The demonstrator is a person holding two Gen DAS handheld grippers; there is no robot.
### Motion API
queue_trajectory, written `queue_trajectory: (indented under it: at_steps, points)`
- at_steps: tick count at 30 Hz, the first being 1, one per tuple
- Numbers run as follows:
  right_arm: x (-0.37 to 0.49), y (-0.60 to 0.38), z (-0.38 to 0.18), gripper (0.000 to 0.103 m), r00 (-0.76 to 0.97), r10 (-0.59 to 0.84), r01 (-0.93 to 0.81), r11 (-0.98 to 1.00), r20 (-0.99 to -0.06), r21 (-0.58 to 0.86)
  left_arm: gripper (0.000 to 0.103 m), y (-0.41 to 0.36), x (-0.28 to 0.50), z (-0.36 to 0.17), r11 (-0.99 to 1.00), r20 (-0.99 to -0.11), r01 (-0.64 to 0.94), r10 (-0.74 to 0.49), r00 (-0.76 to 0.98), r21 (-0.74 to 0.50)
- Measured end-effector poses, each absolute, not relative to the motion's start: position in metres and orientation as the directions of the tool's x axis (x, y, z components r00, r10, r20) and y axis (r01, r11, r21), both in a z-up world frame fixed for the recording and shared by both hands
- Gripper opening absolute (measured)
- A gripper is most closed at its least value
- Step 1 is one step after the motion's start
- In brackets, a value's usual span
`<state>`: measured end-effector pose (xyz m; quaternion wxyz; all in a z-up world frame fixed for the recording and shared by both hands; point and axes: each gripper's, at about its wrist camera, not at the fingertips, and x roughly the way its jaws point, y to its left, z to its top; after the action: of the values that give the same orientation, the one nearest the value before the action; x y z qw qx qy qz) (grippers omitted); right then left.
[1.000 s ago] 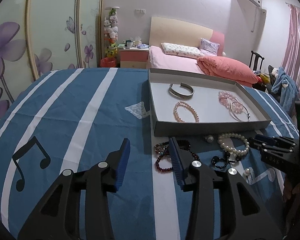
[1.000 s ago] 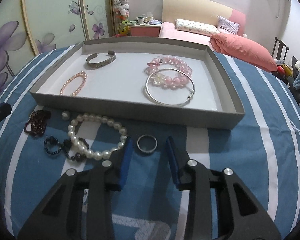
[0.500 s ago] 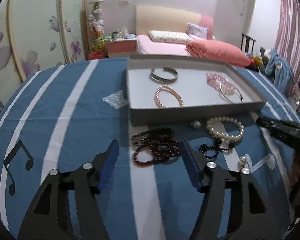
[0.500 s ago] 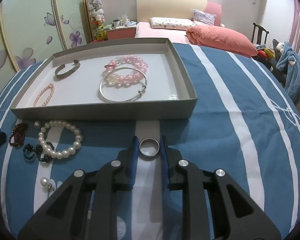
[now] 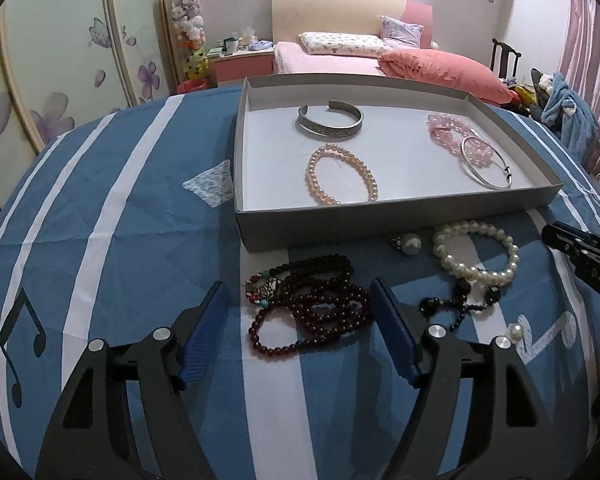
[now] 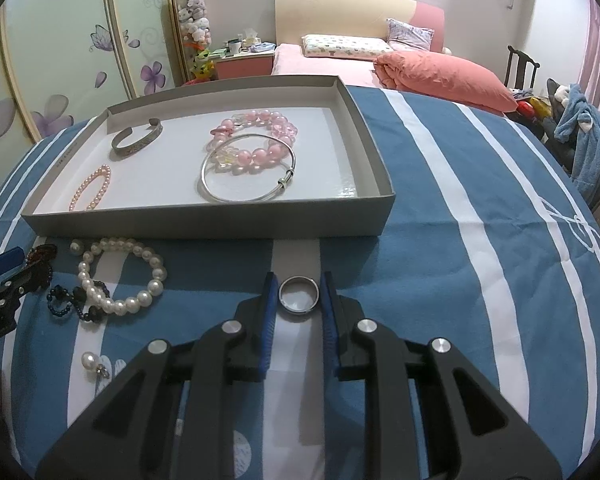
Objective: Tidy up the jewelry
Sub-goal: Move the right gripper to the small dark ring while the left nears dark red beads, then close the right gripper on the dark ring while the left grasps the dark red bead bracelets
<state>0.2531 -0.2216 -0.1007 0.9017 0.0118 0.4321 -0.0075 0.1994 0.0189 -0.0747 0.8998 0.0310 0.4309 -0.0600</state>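
Note:
A grey tray [image 5: 340, 226] [image 6: 204, 222] on the blue striped cloth holds a silver cuff [image 5: 329, 121], a pink pearl bracelet [image 5: 342, 174], pink bead bracelets [image 6: 256, 142] and a silver bangle [image 6: 247, 176]. In front of it lie a dark red bead string [image 5: 312, 306], a white pearl bracelet [image 5: 476, 254] [image 6: 120, 276], black beads [image 5: 456, 302] and pearl earrings [image 5: 410, 243] [image 6: 90, 360]. My left gripper [image 5: 300, 312] is open around the dark red beads. My right gripper [image 6: 298, 300] is shut on a silver ring [image 6: 299, 300].
The right gripper's tips show at the right edge of the left wrist view [image 5: 580, 252]. A bed with pink bedding [image 6: 440, 72] and a nightstand [image 6: 244, 62] stand behind. A wardrobe with flower doors [image 6: 80, 52] is at left.
My left gripper opened wider and moved right, so it now straddles the dark red beads. My right gripper closed on the silver ring and shifted right with it.

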Motion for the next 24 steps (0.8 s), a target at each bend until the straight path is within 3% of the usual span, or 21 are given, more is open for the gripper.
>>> queue_trajectory:
  at_steps: [2, 8, 14, 16, 18, 20, 22, 23, 24]
  points:
    - [0.253, -0.222, -0.101, 0.022, 0.626, -0.004, 0.024, 1.000, -0.779, 0.014, 0.066, 0.019, 0.199, -0.074, 0.991, -0.779, 0.132, -0.091, 0.620, -0.011]
    - [0.250, -0.215, -0.101, 0.022, 0.626, 0.006, 0.004, 1.000, -0.780, 0.011, 0.023, 0.021, 0.189, -0.073, 0.994, -0.778, 0.111, -0.051, 0.626, 0.025]
    - [0.245, -0.203, -0.100, 0.022, 0.626, 0.027, -0.034, 0.999, -0.779, 0.008, 0.023, 0.024, 0.179, -0.072, 0.994, -0.777, 0.111, -0.061, 0.627, 0.011]
    - [0.245, -0.204, -0.100, 0.022, 0.626, 0.035, -0.033, 0.999, -0.779, 0.018, 0.029, 0.023, 0.182, -0.071, 0.994, -0.779, 0.111, -0.072, 0.623, -0.003]
    - [0.245, -0.205, -0.101, 0.022, 0.625, 0.038, -0.033, 0.999, -0.780, 0.022, 0.041, 0.021, 0.185, -0.071, 0.994, -0.781, 0.113, -0.079, 0.620, -0.011]
    - [0.245, -0.205, -0.100, 0.022, 0.625, 0.039, -0.033, 0.999, -0.780, 0.023, 0.043, 0.017, 0.187, -0.073, 0.994, -0.778, 0.113, -0.064, 0.625, 0.009]
    - [0.245, -0.205, -0.100, 0.022, 0.625, 0.040, -0.033, 0.999, -0.780, 0.025, 0.043, 0.015, 0.187, -0.073, 0.993, -0.779, 0.114, -0.053, 0.625, 0.024]
    - [0.245, -0.204, -0.100, 0.022, 0.625, 0.040, -0.033, 0.999, -0.780, 0.025, 0.039, 0.015, 0.187, -0.073, 0.993, -0.779, 0.114, -0.054, 0.625, 0.022]
    - [0.244, -0.205, -0.100, 0.022, 0.625, 0.039, -0.033, 0.999, -0.780, 0.024, 0.028, 0.017, 0.187, -0.073, 0.994, -0.777, 0.107, -0.050, 0.627, 0.022]
